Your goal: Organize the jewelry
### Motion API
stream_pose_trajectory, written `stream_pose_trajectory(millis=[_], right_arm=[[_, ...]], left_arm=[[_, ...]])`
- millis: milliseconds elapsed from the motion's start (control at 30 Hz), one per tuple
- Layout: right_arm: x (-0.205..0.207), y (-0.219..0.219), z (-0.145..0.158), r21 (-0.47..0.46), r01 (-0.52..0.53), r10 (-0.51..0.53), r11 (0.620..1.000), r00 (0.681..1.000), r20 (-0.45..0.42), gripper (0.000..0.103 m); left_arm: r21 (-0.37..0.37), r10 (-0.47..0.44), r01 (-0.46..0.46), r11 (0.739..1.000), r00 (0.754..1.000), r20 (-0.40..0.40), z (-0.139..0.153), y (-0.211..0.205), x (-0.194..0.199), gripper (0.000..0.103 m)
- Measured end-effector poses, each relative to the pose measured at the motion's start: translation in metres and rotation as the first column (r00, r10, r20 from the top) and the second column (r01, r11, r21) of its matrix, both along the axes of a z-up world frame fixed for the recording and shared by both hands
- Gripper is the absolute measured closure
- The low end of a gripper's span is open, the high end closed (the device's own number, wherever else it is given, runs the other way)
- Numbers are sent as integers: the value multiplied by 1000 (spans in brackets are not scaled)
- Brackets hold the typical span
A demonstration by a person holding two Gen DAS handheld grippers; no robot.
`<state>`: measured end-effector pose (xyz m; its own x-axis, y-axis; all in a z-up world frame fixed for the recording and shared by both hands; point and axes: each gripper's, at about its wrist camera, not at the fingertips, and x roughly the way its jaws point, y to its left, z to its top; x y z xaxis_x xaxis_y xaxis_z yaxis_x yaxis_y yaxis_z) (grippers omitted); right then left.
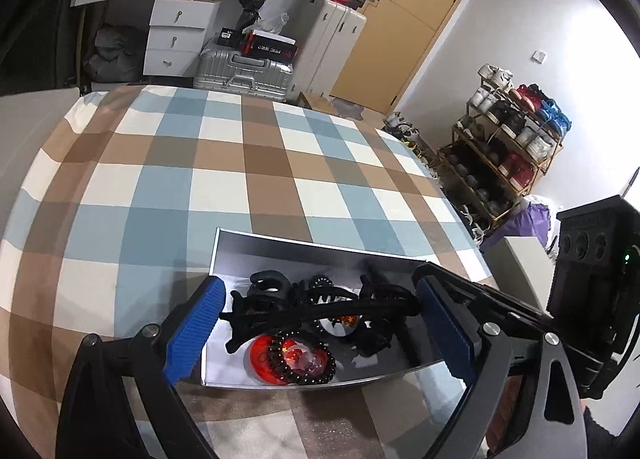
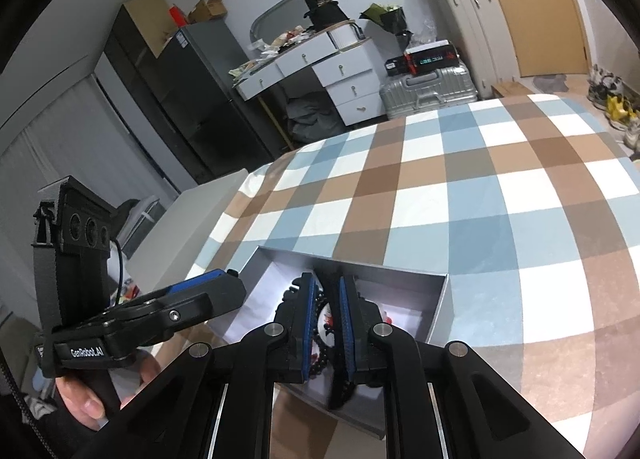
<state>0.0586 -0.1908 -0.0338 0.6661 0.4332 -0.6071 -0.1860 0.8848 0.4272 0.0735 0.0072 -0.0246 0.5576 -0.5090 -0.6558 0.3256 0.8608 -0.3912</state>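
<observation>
A shallow grey box (image 1: 224,247) lies on the checked table and holds black claw hair clips (image 1: 268,291), a black headband (image 1: 320,309), a black bead bracelet (image 1: 304,359) and a red round piece (image 1: 260,355). My left gripper (image 1: 318,333) is open, its blue pads either side of the box's contents, just above them. In the right wrist view the box (image 2: 438,311) sits below my right gripper (image 2: 326,323), whose jaws are nearly closed on a black band-like piece (image 2: 340,387) over the box. The left gripper's body (image 2: 152,311) shows at the left.
The checked tablecloth (image 1: 248,163) covers the table beyond the box. Past its far edge stand a silver suitcase (image 1: 244,73), white drawers (image 1: 176,39), a white cabinet and a shoe rack (image 1: 504,155) at the right. A dark fridge (image 2: 192,91) stands at the left.
</observation>
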Motion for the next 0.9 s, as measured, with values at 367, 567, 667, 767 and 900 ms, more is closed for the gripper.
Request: stream_pose_trajectory(millis=[367,567,667,767,900], right_arm=[[-8,-3,8,-31,1,1,1000,998,63,81],[-19,-5,20,-34,15,-10,999,991,136,67],[-22,-6,22,-41,23,-17,999,988,154,60],[-25,-7,24,-60,28,-17,998,984,178,56],[-35,-8,27,-65,54,-36,996,967,253,34]], left_arm=[[34,-51,51,998,999,-3,-4,-5,-1,8],[107,-57,45,993,992,114,7,-11,-18,1],[104,-44,31,994,992,122,6,-7,-16,1],[80,-2,-11,997,987,161,12,2,-18,1],[68,148,-174,982,946,289,26,20,-31,1]])
